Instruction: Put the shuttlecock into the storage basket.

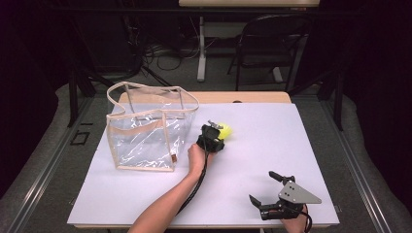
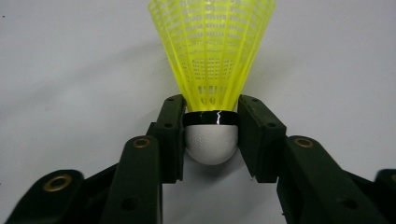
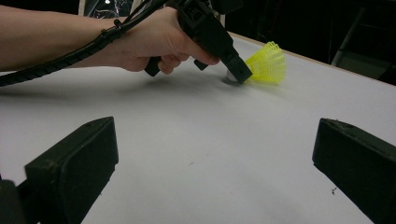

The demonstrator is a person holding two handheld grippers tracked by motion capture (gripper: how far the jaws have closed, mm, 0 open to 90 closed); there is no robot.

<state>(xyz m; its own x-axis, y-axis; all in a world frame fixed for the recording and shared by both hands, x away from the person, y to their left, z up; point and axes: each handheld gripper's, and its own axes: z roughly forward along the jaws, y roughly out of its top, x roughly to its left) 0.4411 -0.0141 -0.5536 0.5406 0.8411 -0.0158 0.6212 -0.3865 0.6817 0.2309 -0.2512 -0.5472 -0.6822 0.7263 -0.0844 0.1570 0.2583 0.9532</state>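
The left gripper [image 2: 210, 133] clamps the yellow plastic mesh shuttlecock [image 2: 212, 60] by its white cork, skirt pointing to twelve o'clock.

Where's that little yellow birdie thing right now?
The yellow shuttlecock lies near the middle of the white table, just right of the clear bag. The left gripper is shut on its white cork end.
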